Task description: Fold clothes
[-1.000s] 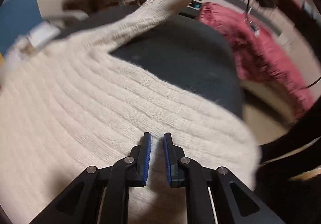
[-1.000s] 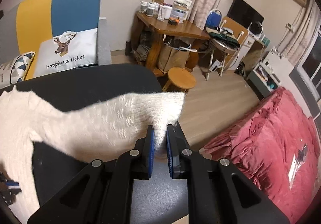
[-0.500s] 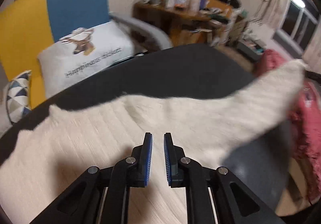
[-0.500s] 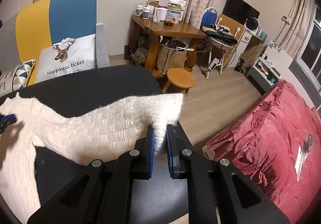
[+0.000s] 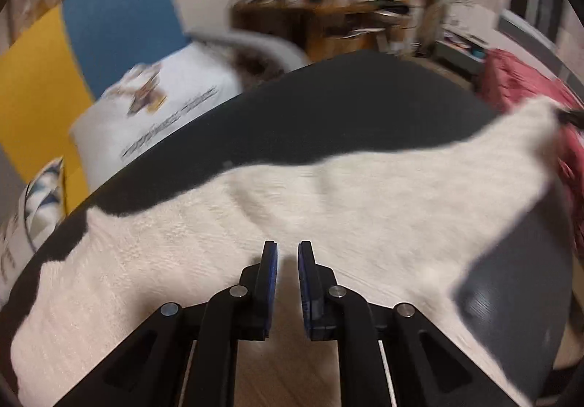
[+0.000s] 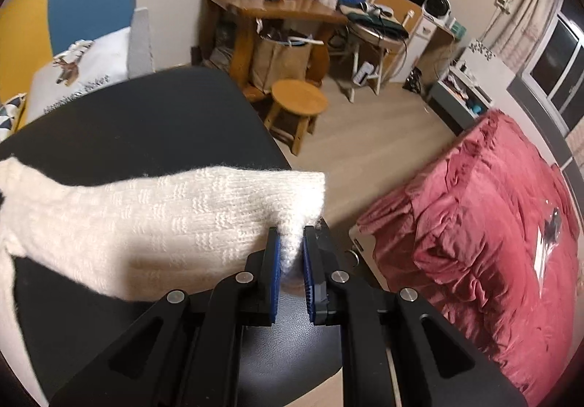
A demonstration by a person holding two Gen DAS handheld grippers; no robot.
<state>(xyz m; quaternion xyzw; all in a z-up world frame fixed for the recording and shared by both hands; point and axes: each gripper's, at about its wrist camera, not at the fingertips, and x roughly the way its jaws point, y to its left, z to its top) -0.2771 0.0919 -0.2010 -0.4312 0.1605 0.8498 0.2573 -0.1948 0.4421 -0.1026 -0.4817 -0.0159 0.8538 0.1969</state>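
- While the cream knitted sweater (image 5: 328, 210) lies with its body spread on the dark round table (image 5: 365, 107), one sleeve (image 6: 175, 221) is stretched out sideways and held by its cuff end off the table edge.
- The right gripper (image 6: 291, 253) is clamped on that cuff; knit fills the narrow gap between its blue pads.
- The left gripper (image 5: 287, 261) is over the sweater body with its jaws at a narrow gap. No fabric shows between them. Whether the tips touch the knit cannot be told, as this view is blurred.
- Status, as a judgement: the garment is not folded. The body is flat in one layer as far as the views reach, and the held sleeve is extended away from the body rather than laid across it.
- Remaining, as a judgement: the held sleeve has to be laid onto the body, then the body doubled over. The other sleeve and the hem are out of view, so their state cannot be told.
- A red quilt (image 6: 492, 224) lies beyond the table and plays no part.
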